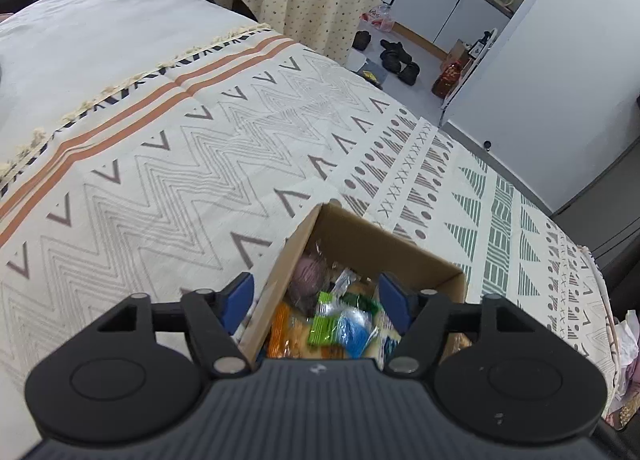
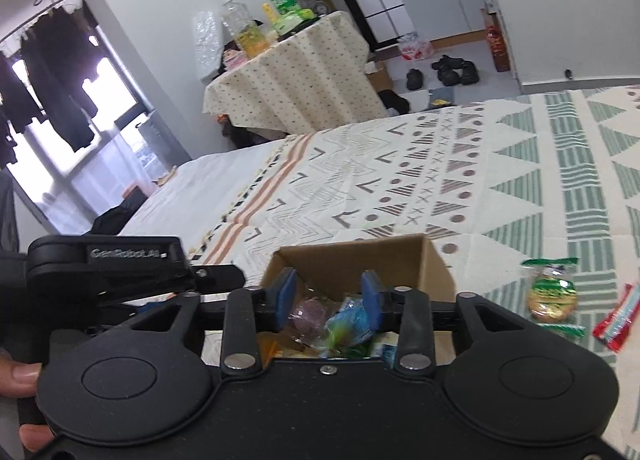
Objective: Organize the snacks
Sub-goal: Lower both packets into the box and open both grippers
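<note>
While both grippers tilt down over the cardboard box [image 1: 362, 238] on the patterned bedspread [image 1: 168, 163], their blue pads stand apart and press on nothing. Left gripper [image 1: 316, 296]: jaws wide, one pad outside the box's near wall, one over its contents. Right gripper [image 2: 329, 296]: jaws narrower but parted, above the loose snack packets [image 2: 344, 324] inside the box. A thumb [image 2: 20, 374] grips a handle at the lower left of the right view. Lettering on the left gripper's body reads "GenRobot.AI". A green-wrapped biscuit pack [image 2: 554, 294] and a red packet [image 2: 618, 318] lie on the bedspread beside the box.
</note>
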A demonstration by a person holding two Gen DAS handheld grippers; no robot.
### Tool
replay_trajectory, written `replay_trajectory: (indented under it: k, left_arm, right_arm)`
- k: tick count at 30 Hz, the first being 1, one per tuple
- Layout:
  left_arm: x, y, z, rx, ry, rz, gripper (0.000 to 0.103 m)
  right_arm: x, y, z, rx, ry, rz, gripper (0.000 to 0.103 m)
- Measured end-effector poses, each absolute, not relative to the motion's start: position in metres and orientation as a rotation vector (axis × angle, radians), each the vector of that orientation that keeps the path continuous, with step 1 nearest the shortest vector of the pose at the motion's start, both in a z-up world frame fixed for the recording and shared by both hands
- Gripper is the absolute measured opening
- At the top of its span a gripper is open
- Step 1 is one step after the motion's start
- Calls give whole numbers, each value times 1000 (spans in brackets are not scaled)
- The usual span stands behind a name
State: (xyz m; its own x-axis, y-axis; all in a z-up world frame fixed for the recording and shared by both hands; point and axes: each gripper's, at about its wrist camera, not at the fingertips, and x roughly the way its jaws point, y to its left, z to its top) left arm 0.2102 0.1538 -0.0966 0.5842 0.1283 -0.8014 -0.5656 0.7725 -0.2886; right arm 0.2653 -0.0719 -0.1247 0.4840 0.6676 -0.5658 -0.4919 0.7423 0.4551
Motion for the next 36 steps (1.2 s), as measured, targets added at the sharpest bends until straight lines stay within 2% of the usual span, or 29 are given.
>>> replay_trajectory:
  k: [5, 8, 12, 16, 21, 27, 29, 31, 33, 36]
  left_arm:
    - [200, 142, -86, -526, 853, 446, 85]
    - [197, 134, -82, -514, 851, 445, 90]
    - [192, 118, -80, -510, 855, 427, 91]
    - [190, 99, -77, -486, 860, 426, 92]
    - [190, 76, -72, -465, 851, 423, 96]
    - [190, 53, -68, -466, 853, 432, 98]
    - [191, 44, -64, -453, 844, 428, 103]
    - [191, 36, -61, -444, 832, 424, 103]
    - [192, 28, -59, -436, 827, 418, 103]
    - [193, 15, -57, -421, 821, 417, 103]
  right_arm:
    - [262, -87, -118, 258, 791, 682, 43]
    - [255, -97, -110, 258, 766, 677, 50]
    - [247, -113, -102, 267, 737, 684, 56]
    - [244, -129, -99, 286, 733, 680, 56]
    - [238, -154, -95, 310, 707, 664, 71]
    - [238, -182, -92, 341, 688, 638, 77]
    - [239, -191, -91, 356, 688, 625, 80]
    - [239, -197, -88, 357, 679, 609, 84]
    - [238, -204, -86, 351, 665, 586, 93]
    - [239, -217, -85, 372, 654, 557, 101]
